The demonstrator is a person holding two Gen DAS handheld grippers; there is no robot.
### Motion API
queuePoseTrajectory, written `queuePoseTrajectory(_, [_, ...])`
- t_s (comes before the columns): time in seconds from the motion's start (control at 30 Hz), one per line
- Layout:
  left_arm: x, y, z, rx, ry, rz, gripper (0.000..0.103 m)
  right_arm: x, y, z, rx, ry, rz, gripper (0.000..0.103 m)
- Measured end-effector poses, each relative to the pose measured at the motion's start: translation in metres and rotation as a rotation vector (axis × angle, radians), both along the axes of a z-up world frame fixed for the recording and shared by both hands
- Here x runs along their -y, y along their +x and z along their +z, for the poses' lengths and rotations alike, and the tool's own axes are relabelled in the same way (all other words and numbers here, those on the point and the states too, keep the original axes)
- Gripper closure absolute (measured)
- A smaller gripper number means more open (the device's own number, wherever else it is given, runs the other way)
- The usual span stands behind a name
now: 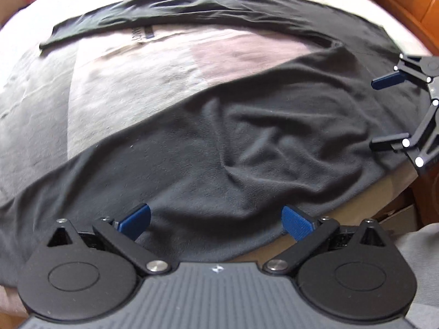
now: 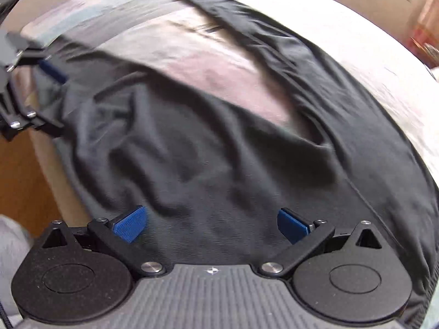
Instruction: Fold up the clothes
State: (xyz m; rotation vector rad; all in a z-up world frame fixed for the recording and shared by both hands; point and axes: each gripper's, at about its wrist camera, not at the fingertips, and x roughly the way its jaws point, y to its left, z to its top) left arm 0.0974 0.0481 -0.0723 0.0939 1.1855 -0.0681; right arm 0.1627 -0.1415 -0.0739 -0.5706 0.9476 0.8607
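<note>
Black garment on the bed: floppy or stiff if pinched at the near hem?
Likely floppy: the black garment lies in soft wrinkles. Probably light, a thin knit. It may drag and bunch on the bedsheet rather than slide. Left gripper and right gripper are both open.

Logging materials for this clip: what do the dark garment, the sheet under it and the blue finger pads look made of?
Dark garment: soft matte knit, probably cotton jersey; it wrinkles loosely without shine. Sheet: pale woven fabric, likely cotton, matte with fine creases. Blue pads on the left gripper: rigid-looking plastic or rubber with a fine ribbed texture; which one is unclear.
</note>
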Motion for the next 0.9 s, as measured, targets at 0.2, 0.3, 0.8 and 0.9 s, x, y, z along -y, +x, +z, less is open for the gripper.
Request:
queuePoseTrajectory(0.2, [0.001, -0.022, -0.004, -0.085, 0.05, -0.102, 0.002, 0.024, -0.006, -0.001, -0.039, -0.03, -0.029, 0.0])
queuePoseTrajectory(0.3, [-0.006, -0.014, 0.016, -0.043, -0.007, -0.052, 0.003, 0.026, -0.001, 0.007, -0.053, -0.029, -0.039, 0.0])
queuePoseTrajectory(0.8, [-0.014, 0.009, 0.016, -0.069, -0.058, -0.084, 0.002, 0.028, 0.01, 0.003, -0.086, -0.016, -0.078, 0.0])
queuePoseTrajectory(0.9, [-0.022, 0.024, 0.027, 0.004, -0.047, -0.054, 0.001, 0.021, 0.02, 0.017, -0.06, 0.036, -0.1, 0.0])
